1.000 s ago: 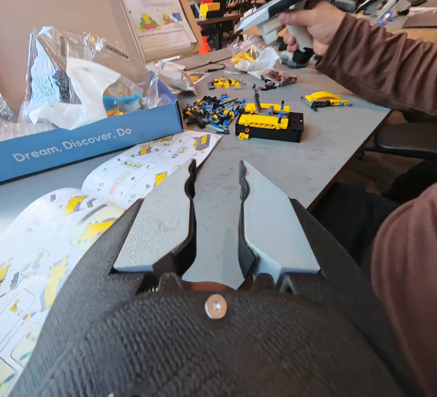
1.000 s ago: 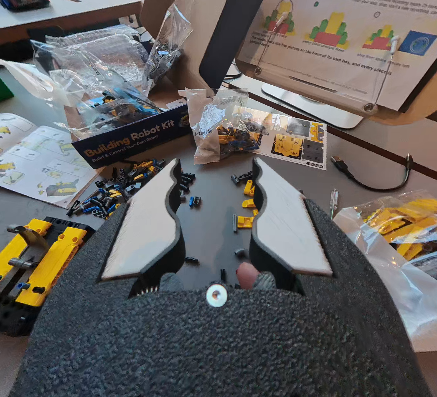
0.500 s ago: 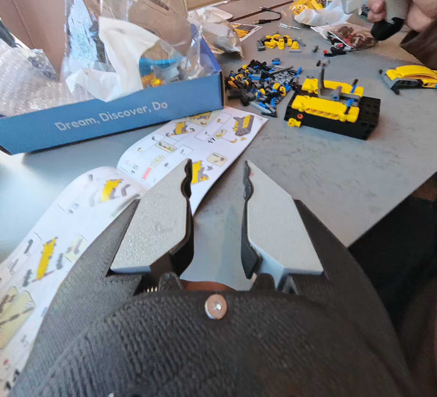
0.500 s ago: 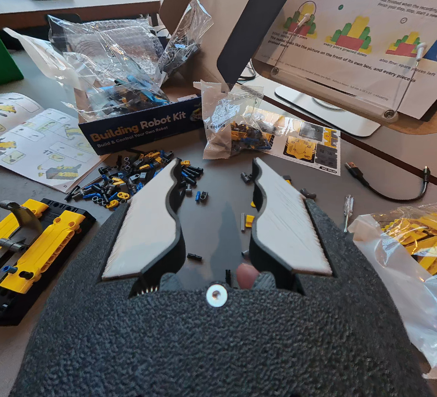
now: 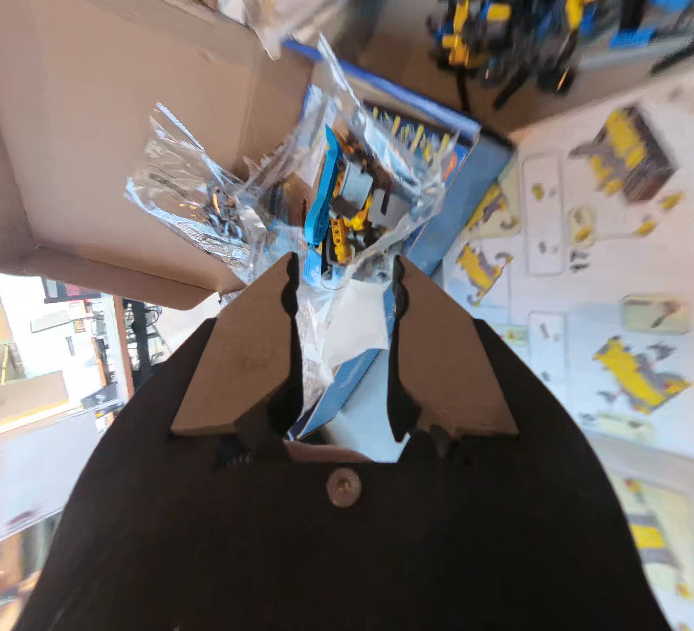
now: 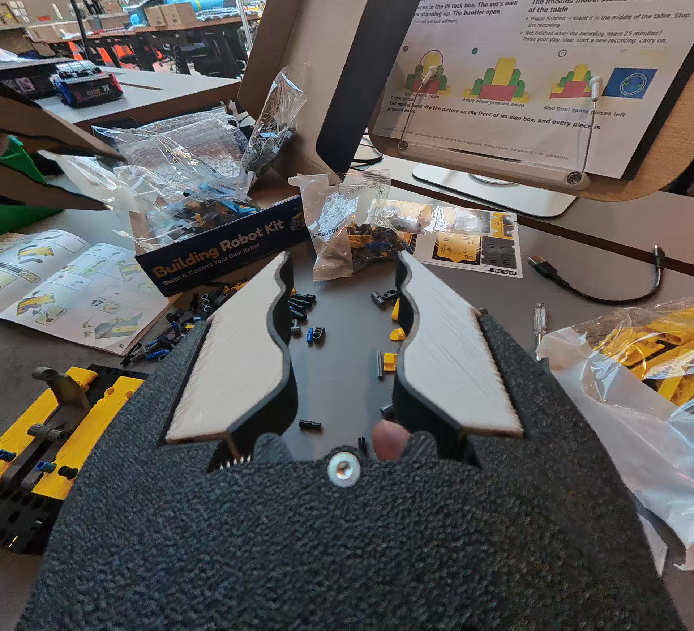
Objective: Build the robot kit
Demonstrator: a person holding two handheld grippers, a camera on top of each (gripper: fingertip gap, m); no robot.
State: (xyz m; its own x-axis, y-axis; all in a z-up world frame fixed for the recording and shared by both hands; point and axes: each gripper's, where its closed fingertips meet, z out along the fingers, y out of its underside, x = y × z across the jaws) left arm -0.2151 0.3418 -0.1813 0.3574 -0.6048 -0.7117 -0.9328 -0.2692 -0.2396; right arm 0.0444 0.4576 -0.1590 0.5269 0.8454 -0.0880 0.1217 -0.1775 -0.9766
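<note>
My left gripper (image 5: 345, 263) is open and points down into the blue kit box (image 5: 447, 207). A clear plastic bag (image 5: 360, 192) of blue, yellow and grey parts lies between its fingertips. In the right wrist view the left gripper (image 6: 114, 182) comes in from the left edge, its jaws on either side of the bag's pale edge (image 6: 86, 169). My right gripper (image 6: 343, 263) is open and empty, held above small loose black and yellow pieces (image 6: 390, 335) on the dark table. A small sealed bag of parts (image 6: 349, 229) lies just beyond its fingertips.
An open instruction booklet (image 6: 67, 293) lies left of the box (image 6: 225, 248). There is a pile of loose parts (image 6: 180, 323), a yellow and black assembly (image 6: 56, 425), a sticker sheet (image 6: 469, 237), a cable (image 6: 601, 286), a bag of yellow parts (image 6: 638, 368) and an upright printed sheet on a stand (image 6: 525, 68). Left tips to right tips: about 30 centimeters.
My left gripper has swung left from the booklet, rolled and tipped down over the blue box, with the bag now between its fingers. My right gripper has drawn back a little and stays open.
</note>
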